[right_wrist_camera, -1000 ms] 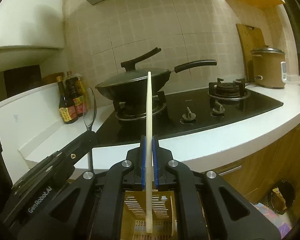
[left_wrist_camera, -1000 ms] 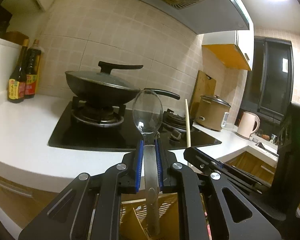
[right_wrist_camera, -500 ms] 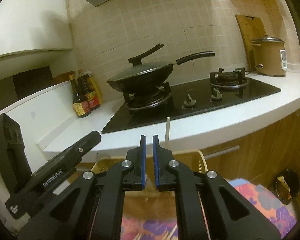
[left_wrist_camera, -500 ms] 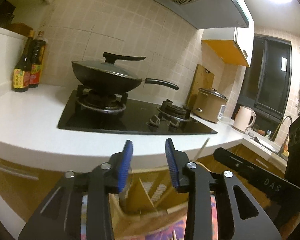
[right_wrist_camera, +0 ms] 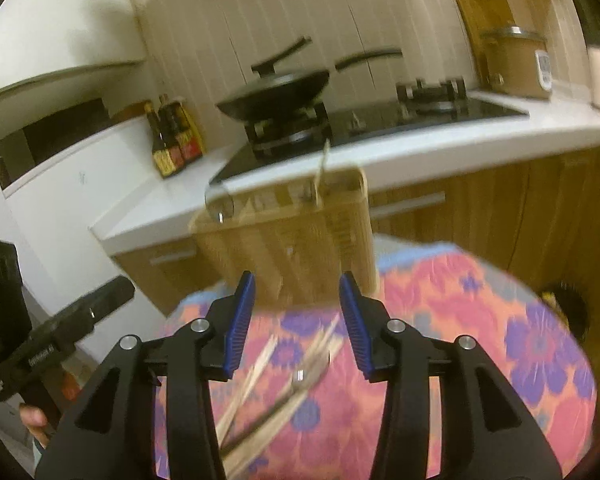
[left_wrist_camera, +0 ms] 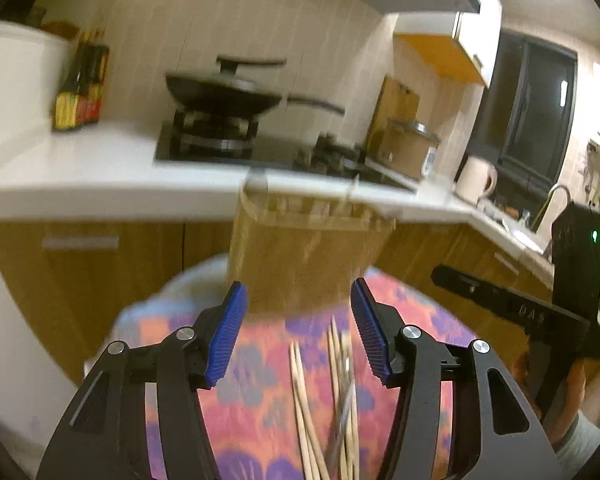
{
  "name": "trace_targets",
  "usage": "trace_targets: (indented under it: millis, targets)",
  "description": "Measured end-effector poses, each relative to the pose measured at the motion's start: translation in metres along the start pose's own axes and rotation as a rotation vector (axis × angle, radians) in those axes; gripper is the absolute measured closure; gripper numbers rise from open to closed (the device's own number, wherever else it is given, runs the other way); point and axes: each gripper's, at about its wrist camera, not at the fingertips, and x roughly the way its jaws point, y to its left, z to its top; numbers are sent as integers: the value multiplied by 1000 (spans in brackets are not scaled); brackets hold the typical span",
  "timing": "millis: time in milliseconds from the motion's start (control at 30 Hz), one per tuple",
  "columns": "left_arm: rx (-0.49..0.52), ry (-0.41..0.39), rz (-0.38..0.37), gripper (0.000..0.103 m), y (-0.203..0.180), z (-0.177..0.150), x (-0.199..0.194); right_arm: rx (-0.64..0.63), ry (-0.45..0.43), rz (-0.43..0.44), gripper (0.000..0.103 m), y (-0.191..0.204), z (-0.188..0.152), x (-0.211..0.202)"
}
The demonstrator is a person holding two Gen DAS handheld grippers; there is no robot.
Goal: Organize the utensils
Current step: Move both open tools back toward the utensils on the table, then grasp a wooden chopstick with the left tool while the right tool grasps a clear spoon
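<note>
Both grippers, left gripper (left_wrist_camera: 296,330) and right gripper (right_wrist_camera: 296,326), dropped from the holder (right_wrist_camera: 288,236); jaws opening, empty. Chopsticks (left_wrist_camera: 306,412) look light, stiff, slippery: pinch mid-length.

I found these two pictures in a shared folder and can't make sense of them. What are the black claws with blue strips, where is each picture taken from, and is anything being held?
No robot here: a person carries a hand-held two-finger gripper in each hand, with a wide-angle camera on each that looks forward along its fingers. One picture is from the left gripper, the other from the right gripper; each also catches the other tool at its edge. The blue strips are the gripping pads. Both sets of jaws are opening, with nothing between them. Below lie loose chopsticks and a metal utensil on a flowered cloth. Ahead stands a wooden utensil holder with a few pieces already standing in it. Behind is a kitchen counter with a lidded wok. Both pictures are blurred.
</note>
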Motion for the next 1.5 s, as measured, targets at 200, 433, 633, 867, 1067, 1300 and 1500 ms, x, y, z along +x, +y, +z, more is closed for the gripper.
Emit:
trace_targets:
  millis: [200, 433, 633, 867, 1067, 1300, 1500]
  targets:
    - [4, 186, 26, 53, -1, -43, 17, 26, 110, -14, 63, -4, -42, 5]
    - [29, 397, 25, 61, -4, -67, 59, 33, 213, 0, 63, -10, -76, 18]
    - [55, 511, 89, 76, -9, -74, 96, 42, 270, -5, 63, -18, -82, 28]
    - [22, 486, 87, 100, -5, -67, 94, 20, 328, 2, 63, -13, -78, 44]
    - [-49, 455, 59, 100, 17, -60, 80, 61, 408, 23, 74, -6, -70, 73]
    - [-85, 413, 87, 100, 45, -59, 67, 156, 495, 1, 82, 2, -67, 98]
    - [-99, 394, 72, 100, 56, -61, 64, 61, 498, -125, 91, 25, -58, 115]
